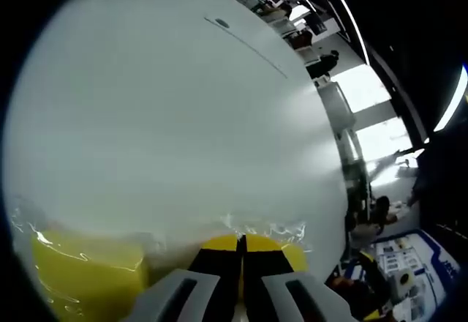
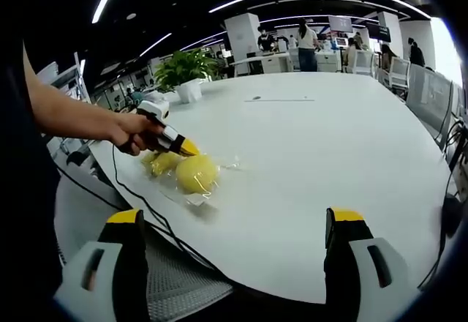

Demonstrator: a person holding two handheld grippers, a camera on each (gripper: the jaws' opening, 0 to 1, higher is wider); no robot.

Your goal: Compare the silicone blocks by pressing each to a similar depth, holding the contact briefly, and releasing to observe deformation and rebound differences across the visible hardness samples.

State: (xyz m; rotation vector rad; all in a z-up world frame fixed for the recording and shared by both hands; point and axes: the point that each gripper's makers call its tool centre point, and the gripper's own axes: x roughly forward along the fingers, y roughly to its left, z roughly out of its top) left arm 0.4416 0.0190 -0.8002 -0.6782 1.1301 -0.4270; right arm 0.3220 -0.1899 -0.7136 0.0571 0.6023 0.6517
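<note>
In the left gripper view my left gripper [image 1: 241,241] is shut, its yellow-tipped jaws pressed together with the tips down against a yellow silicone block [image 1: 296,255] under crinkled clear wrap. Another yellow block [image 1: 80,274] lies at the lower left. In the right gripper view a person's hand holds that left gripper [image 2: 183,146] with its tip on the yellow blocks: a round one [image 2: 196,173] and a smaller one [image 2: 164,162], both in clear plastic near the table's left edge. My right gripper [image 2: 235,223] stands open, well short of the blocks, nothing between its jaws.
The white table [image 2: 314,154] stretches wide to the right and far side. A black cable [image 2: 150,208] runs along its near-left edge. A potted plant [image 2: 186,66] stands at the back left. People and desks are far behind; chairs [image 2: 424,84] line the right.
</note>
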